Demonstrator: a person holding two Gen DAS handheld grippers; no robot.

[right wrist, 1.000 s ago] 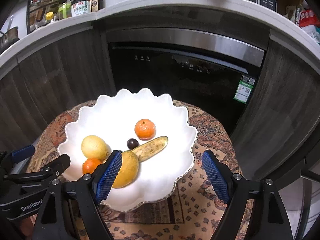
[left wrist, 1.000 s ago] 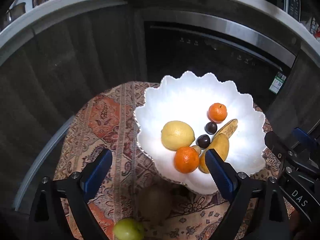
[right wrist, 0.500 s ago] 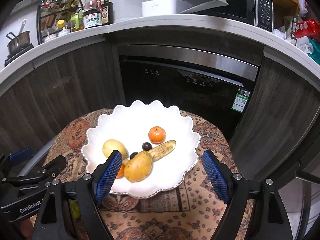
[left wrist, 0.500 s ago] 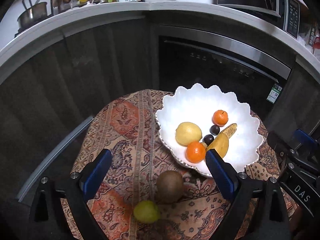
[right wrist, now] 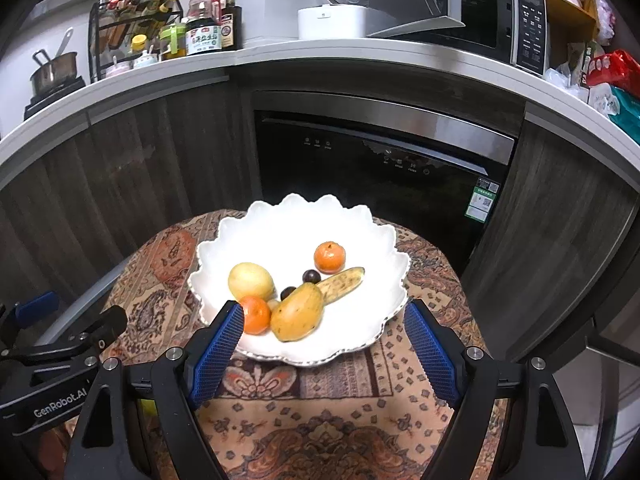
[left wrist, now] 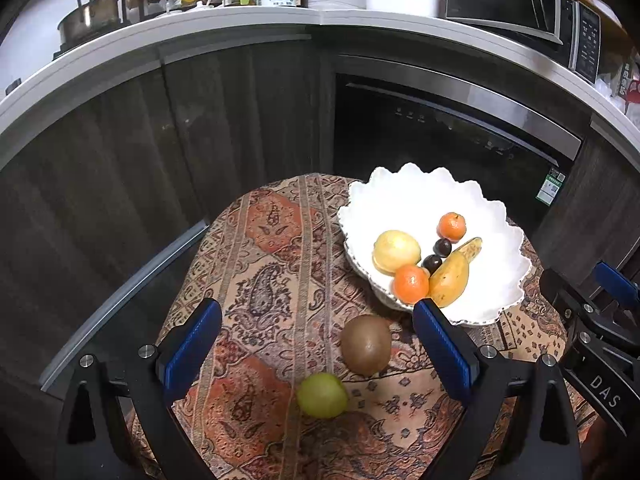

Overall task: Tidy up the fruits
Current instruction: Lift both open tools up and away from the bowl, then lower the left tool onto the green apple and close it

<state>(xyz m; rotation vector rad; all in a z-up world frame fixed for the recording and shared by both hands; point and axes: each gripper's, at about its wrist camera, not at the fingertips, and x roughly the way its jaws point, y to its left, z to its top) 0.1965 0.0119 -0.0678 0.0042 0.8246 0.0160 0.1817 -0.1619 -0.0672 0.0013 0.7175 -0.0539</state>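
Observation:
A white scalloped bowl (left wrist: 404,192) (right wrist: 360,224) stands on a small table with a patterned cloth (left wrist: 276,264). It holds a lemon (left wrist: 396,251), two tangerines (left wrist: 451,227) (left wrist: 411,284), a mango (left wrist: 450,280), a banana (left wrist: 470,247) and two dark plums (left wrist: 442,247). On the cloth in front of the bowl lie a brown kiwi (left wrist: 366,345) and a green fruit (left wrist: 322,395). My left gripper (left wrist: 316,346) hangs open above the cloth, the kiwi between its fingers in the picture. My right gripper (right wrist: 323,346) is open and empty over the bowl's near rim.
Dark cabinet doors and a black dishwasher (right wrist: 384,168) stand close behind the table. The counter above carries bottles, a pot (right wrist: 54,70), a rice cooker and a microwave (right wrist: 500,24). The right gripper's body (left wrist: 596,336) shows at the left wrist view's right edge.
Both grippers have drawn back and up from the bowl, which now looks smaller. The kiwi and green fruit have come fully into the left wrist view. Both stay open.

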